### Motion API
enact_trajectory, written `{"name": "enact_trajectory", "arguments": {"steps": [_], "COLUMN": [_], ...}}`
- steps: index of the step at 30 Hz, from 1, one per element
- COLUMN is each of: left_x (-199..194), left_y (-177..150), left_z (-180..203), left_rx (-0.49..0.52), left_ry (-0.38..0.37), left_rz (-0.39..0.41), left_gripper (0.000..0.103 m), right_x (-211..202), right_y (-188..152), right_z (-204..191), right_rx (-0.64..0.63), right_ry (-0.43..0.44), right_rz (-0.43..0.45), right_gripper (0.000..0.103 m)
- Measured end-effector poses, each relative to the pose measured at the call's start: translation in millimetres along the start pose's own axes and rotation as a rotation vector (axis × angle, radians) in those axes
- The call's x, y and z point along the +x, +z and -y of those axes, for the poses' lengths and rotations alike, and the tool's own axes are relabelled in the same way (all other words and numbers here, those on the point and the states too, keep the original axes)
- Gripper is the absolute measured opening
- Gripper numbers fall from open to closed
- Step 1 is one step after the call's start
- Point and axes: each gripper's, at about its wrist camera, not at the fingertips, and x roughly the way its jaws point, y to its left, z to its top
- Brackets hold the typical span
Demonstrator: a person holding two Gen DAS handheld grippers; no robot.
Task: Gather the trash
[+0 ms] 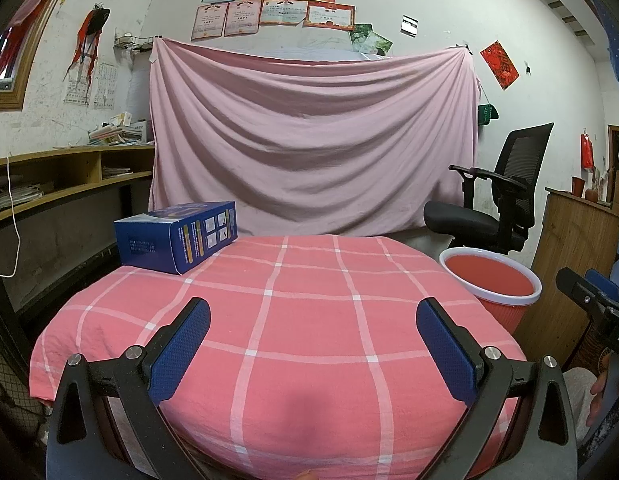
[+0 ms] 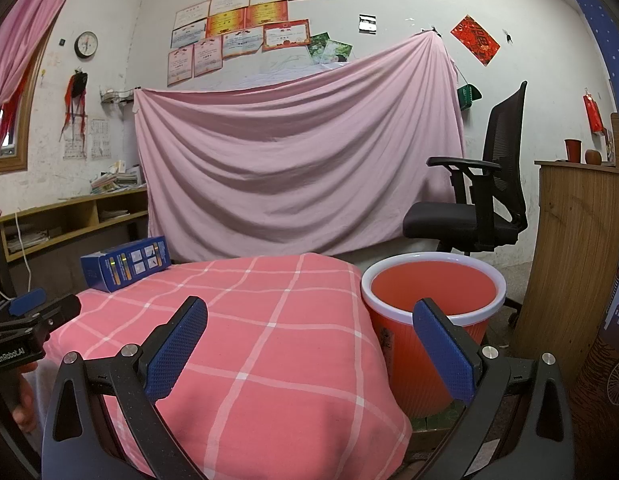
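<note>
A blue cardboard box [image 1: 177, 236] lies at the far left corner of the table with the pink checked cloth [image 1: 309, 320]; the right wrist view shows the box [image 2: 125, 264] too. An orange bin with a white rim [image 1: 493, 284] stands on the floor to the right of the table, and its inside [image 2: 433, 292] looks bare. My left gripper [image 1: 313, 344] is open above the near part of the table, nothing between its fingers. My right gripper [image 2: 309, 344] is open over the table's right edge, close to the bin. Each gripper shows at the edge of the other's view.
A black office chair [image 2: 485, 200] stands behind the bin. A wooden cabinet [image 2: 569, 248] is at the right. A pink sheet [image 1: 309, 140] hangs on the back wall. Shelves with papers [image 1: 61, 184] run along the left wall.
</note>
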Motion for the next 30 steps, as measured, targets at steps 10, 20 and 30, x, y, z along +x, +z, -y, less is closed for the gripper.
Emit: {"name": "enact_trajectory", "arguments": {"steps": [10, 20, 30], "left_x": [0.2, 0.3, 0.3], "left_y": [-2.8, -2.5, -2.4], "left_z": [1.2, 0.9, 0.4], "left_rx": [-0.001, -0.001, -0.001], "left_ry": [0.002, 0.001, 0.001], "left_rz": [-0.002, -0.002, -0.002], "left_gripper": [0.101, 0.101, 0.101], "right_x": [-0.1, -0.1, 0.0], "right_y": [0.3, 0.6, 0.8], "right_z": [-0.1, -0.2, -0.5], "right_rx": [0.0, 0.0, 0.0], "right_ry": [0.001, 0.001, 0.0], "right_rz": [-0.001, -0.001, -0.002], "right_gripper": [0.103, 0.103, 0.103]}}
